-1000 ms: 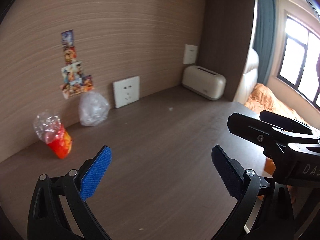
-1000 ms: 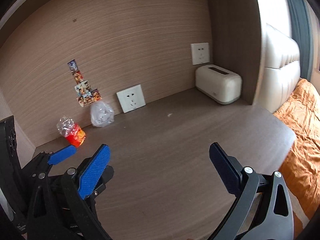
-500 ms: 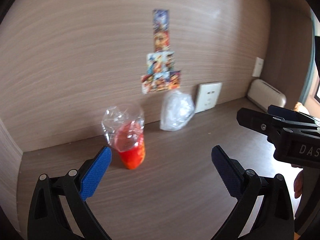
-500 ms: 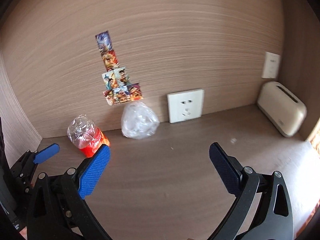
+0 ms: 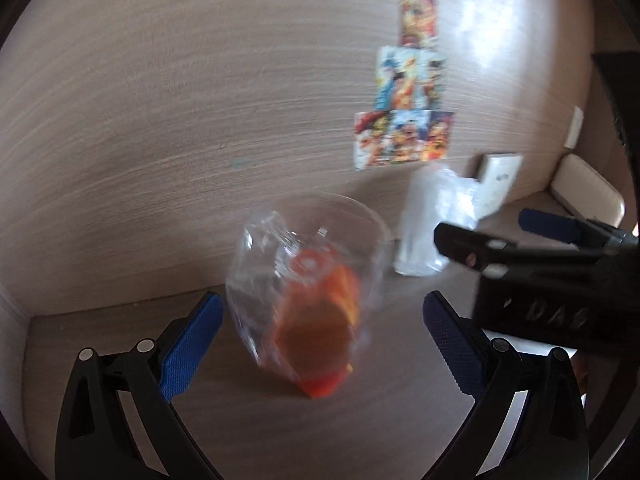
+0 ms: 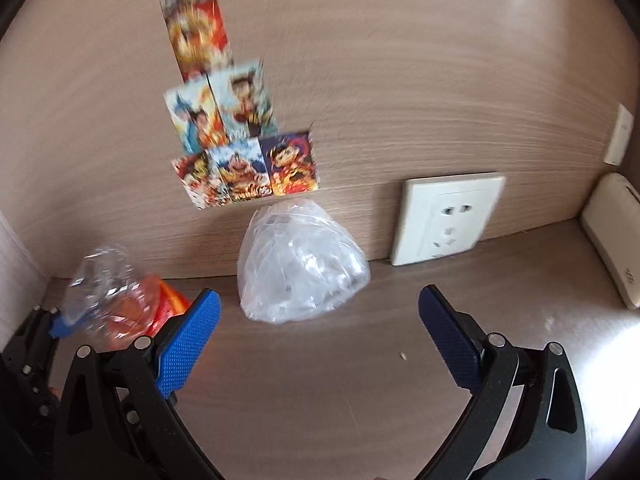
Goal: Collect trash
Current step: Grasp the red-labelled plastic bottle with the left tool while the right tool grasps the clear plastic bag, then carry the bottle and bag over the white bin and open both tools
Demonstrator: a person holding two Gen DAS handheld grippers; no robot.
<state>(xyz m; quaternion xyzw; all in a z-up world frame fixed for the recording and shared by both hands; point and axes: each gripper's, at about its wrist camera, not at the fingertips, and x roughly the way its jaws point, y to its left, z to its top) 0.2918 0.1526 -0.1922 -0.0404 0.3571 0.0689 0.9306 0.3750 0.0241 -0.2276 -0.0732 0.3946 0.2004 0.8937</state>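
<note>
A crumpled clear plastic wrapper with an orange-red cup inside stands on the brown desk in the left corner. My left gripper is open, its blue pads either side of it, not touching. The wrapper also shows in the right wrist view, at the left. A crumpled clear plastic bag lies against the back wall, just ahead of my open right gripper. In the left wrist view the bag is partly hidden behind the right gripper's body.
Colourful stickers are on the wood back wall. A white socket plate leans on the wall right of the bag. A cream toaster-like box stands at far right. A side wall closes the left corner.
Both grippers moved forward and left toward the back wall. The orange wrapper now sits between the left pads, and the clear bag is close ahead of the right gripper. Both stay open.
</note>
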